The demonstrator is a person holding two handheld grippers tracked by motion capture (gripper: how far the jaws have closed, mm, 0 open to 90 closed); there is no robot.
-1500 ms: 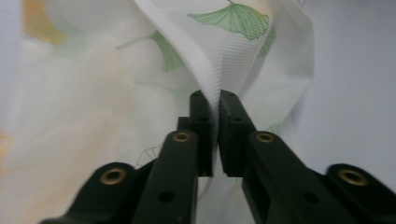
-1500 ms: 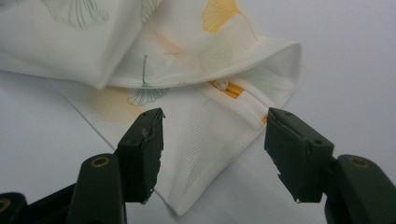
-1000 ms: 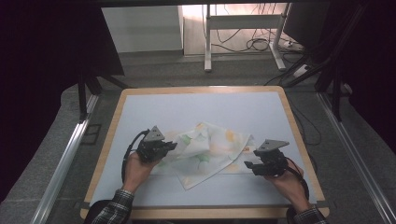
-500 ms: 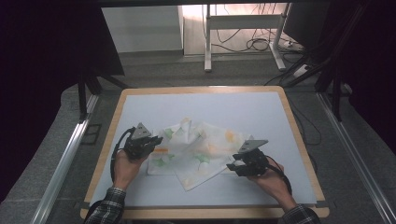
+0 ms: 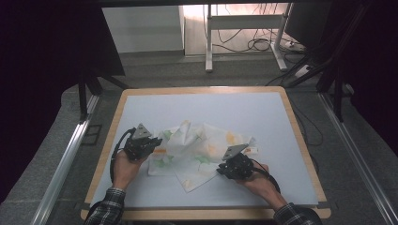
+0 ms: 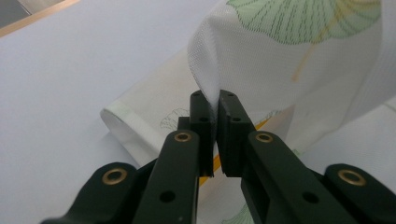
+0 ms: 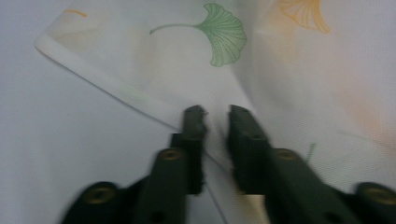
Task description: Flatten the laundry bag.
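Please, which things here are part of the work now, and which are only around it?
In the work:
cloth with leaf print
left gripper, shut on the cloth
right gripper, jaws just closing at the cloth's edge

Only around:
table
cables on the floor

Cloth (image 5: pixel 199 150) on table (image 5: pixel 263 117), between hand-held grippers

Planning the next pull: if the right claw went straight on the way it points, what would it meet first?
Most likely more of the leaf-printed cloth: the right claw has just been closing on its edge, and the fabric spreads ahead of it.
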